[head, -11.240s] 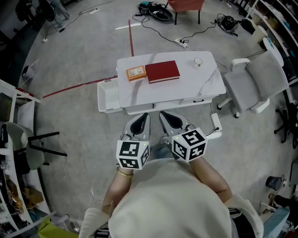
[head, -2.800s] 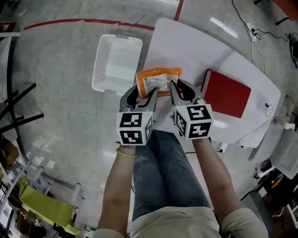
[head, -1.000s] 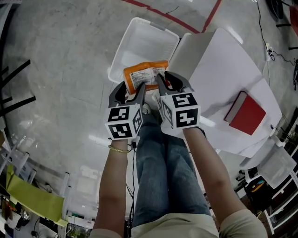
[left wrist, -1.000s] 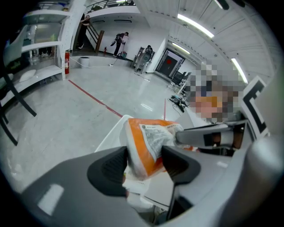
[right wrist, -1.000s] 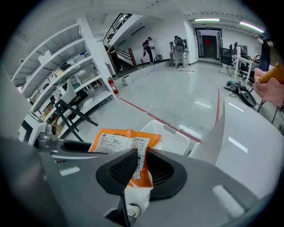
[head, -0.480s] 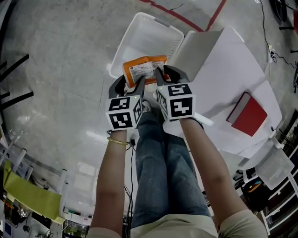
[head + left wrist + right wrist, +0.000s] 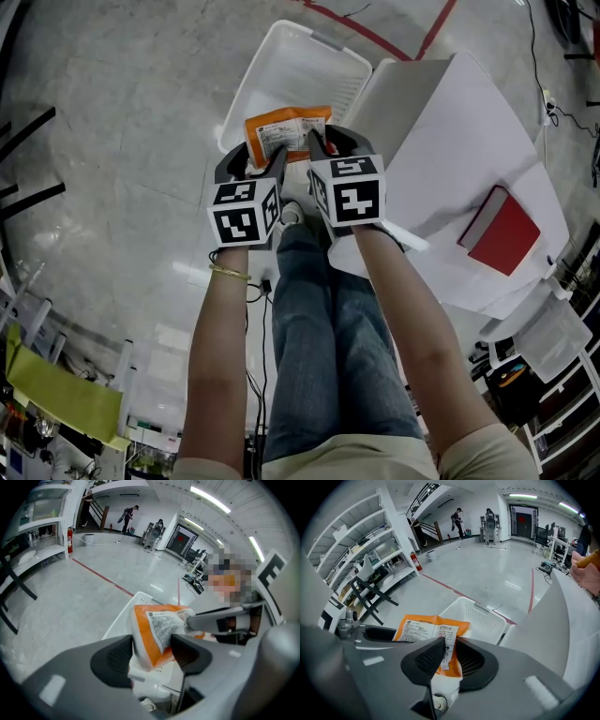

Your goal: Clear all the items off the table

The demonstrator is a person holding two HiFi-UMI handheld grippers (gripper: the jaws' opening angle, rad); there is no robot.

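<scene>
An orange packet (image 7: 287, 130) with a white printed label hangs over the white plastic basket (image 7: 281, 42) on the floor, beside the table's left end. My left gripper (image 7: 253, 164) is shut on the packet's left edge, and the left gripper view shows the packet (image 7: 157, 632) bulging between the pads. My right gripper (image 7: 336, 146) is shut on its right edge; the right gripper view has the packet (image 7: 424, 627) pinched thin above the basket (image 7: 480, 613). A red book (image 7: 506, 230) lies on the white table (image 7: 441, 141).
The person's legs in jeans (image 7: 328, 347) stand below the grippers, right by the table's edge. Grey concrete floor with a red tape line (image 7: 361, 23) surrounds the basket. A white chair (image 7: 553, 333) sits at the far right, and shelving (image 7: 365, 559) stands to the left.
Both grippers have sunk together with the orange packet, bringing it lower over the white basket. The grip on the packet looks the same.
</scene>
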